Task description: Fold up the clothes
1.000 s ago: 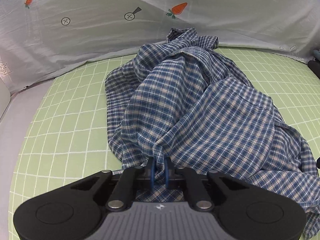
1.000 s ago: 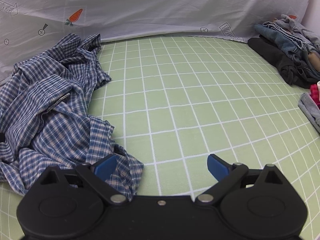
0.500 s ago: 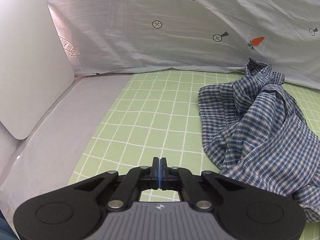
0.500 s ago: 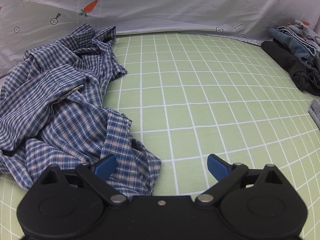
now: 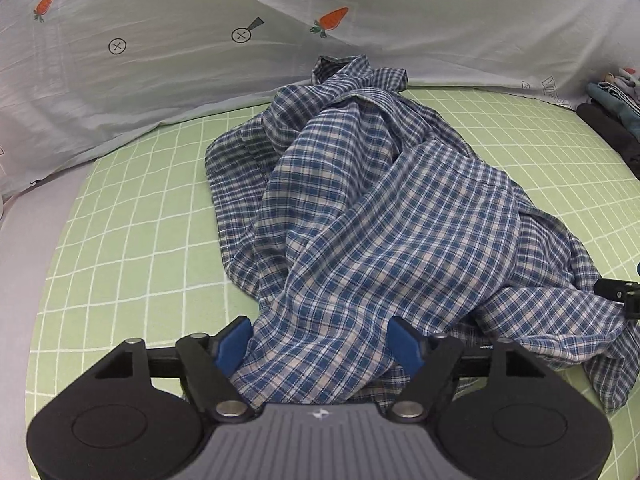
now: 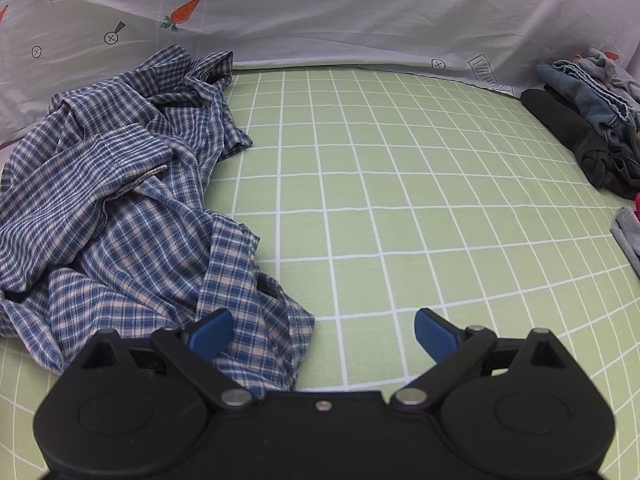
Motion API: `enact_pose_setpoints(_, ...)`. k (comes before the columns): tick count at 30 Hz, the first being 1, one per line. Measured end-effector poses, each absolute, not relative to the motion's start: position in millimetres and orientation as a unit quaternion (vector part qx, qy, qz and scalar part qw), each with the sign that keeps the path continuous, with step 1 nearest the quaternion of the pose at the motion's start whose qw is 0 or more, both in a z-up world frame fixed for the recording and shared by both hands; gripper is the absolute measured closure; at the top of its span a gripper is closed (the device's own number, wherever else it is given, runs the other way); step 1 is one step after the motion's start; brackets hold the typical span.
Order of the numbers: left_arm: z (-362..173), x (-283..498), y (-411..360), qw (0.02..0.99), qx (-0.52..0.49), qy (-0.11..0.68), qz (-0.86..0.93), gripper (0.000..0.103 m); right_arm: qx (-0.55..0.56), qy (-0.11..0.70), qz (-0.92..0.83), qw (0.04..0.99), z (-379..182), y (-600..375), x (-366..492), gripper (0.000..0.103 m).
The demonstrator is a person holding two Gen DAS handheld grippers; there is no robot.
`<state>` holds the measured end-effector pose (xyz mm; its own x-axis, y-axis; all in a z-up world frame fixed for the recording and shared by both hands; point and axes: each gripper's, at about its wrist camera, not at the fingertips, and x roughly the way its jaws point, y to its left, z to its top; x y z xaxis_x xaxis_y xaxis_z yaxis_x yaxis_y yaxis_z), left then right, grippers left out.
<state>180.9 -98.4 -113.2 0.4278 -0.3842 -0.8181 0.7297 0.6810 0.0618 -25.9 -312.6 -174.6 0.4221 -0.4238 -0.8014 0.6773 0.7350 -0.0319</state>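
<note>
Shirt fabric, blue plaid, lies right between the spread fingers of the left gripper [image 5: 324, 340], which stands wide with nothing pinched; from there the one crumpled shirt [image 5: 380, 208] runs lengthwise away toward the carrot-print backdrop [image 5: 200, 40]. The right gripper [image 6: 324, 330] is equally wide, the hem only at its left finger, so the left looks nearer. On the green grid mat [image 6: 400, 184], one pile of other clothes [image 6: 592, 120] waits far right.

Black hand-held gripper [image 5: 322, 342], blue fingertips [image 5: 234, 342], grey ribbing.
</note>
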Motion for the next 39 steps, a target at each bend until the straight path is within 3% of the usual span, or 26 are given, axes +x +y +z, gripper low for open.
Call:
enact_pose_setpoints(1,-113.3,181.9,-97.2,0.819,0.209,0.416,-0.336,0.08,0.151,0.423,-0.335,0.829,-174.6,-313.7,-26.3,0.005)
enact_pose_setpoints(2,-112.2,183.2,-94.4,0.822,0.199,0.418,-0.332,0.095,0.152,0.423,-0.336,0.828,-175.0,-314.4,-26.0,0.005)
enact_pose_setpoints(10,-77.6,193.2,-52.7,0.883,0.145,0.374,-0.242,0.098,0.148,0.434,-0.328,0.826,-179.6,-311.0,-17.3,0.005)
enact_pose_setpoints(16,-73.1,239.0,15.4,0.924,0.091,0.367,-0.051,0.097,0.143,0.436,-0.323,0.828,-180.7,-306.6,-13.5,0.005)
enact_pose_setpoints(21,-77.9,246.0,47.7,0.919,0.043,0.39,0.029,0.078,0.145,0.433,-0.326,0.828,-179.2,-308.7,-15.2,0.005)
enact_pose_setpoints(23,-78.7,236.7,40.9,0.919,0.04,0.393,0.012,0.053,0.148,0.43,-0.327,0.829,-178.5,-312.9,-15.0,0.005)
enact_pose_setpoints(24,-79.4,230.4,34.9,0.917,0.042,0.396,-0.001,0.049,0.149,0.428,-0.327,0.829,-178.1,-314.5,-14.7,0.005)
enact_pose_setpoints(30,-103.2,189.0,-23.3,0.886,0.015,0.451,-0.107,0.04,0.169,0.414,-0.327,0.832,-175.0,-324.3,-10.2,0.005)
enact_pose_setpoints(35,-127.7,158.3,-74.0,0.857,0.103,0.473,-0.177,0.02,0.17,0.396,-0.323,0.842,-167.4,-338.6,-3.0,0.005)
enact_pose_setpoints(39,-148.8,158.5,-86.5,0.843,0.124,0.499,-0.159,0.017,0.142,0.395,-0.293,0.859,-166.5,-348.6,9.9,0.003)
